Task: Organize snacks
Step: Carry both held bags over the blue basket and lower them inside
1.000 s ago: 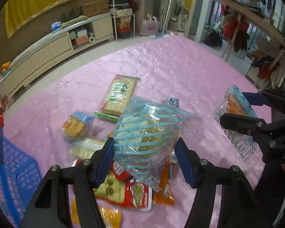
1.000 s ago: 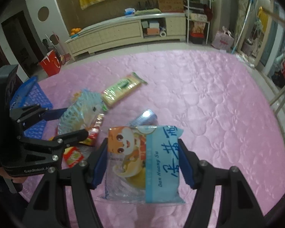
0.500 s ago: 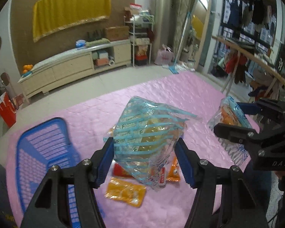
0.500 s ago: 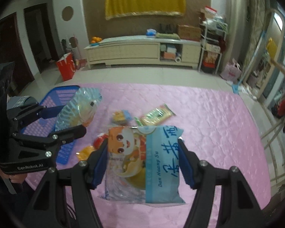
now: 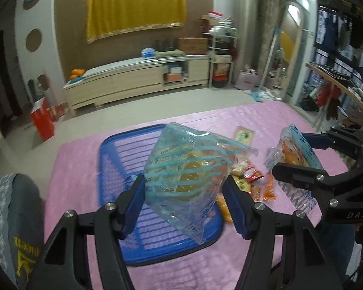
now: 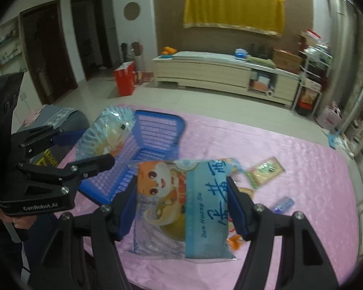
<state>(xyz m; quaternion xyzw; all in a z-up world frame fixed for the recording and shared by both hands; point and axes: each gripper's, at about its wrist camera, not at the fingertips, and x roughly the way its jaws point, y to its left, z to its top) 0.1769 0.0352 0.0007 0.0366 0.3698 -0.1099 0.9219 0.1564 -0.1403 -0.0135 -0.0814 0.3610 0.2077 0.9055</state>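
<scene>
Snacks up: left tool (image 5: 184, 203) clamps the blue-striped bag (image 5: 191, 176) over the blue basket (image 5: 113, 145); lower before releasing. Right tool (image 6: 181, 207) grips the egg-yolk pastry bag (image 6: 188, 207).

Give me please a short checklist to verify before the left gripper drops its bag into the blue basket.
1. Left gripper shut on the blue striped bag: ok.
2. Bag above the blue basket: ok.
3. Basket bottom free of other packs: ok where visible, part hidden behind the bag.
4. Right gripper firmly holds the cartoon bag: ok.
5. Right gripper clear of the basket: ok.
</scene>
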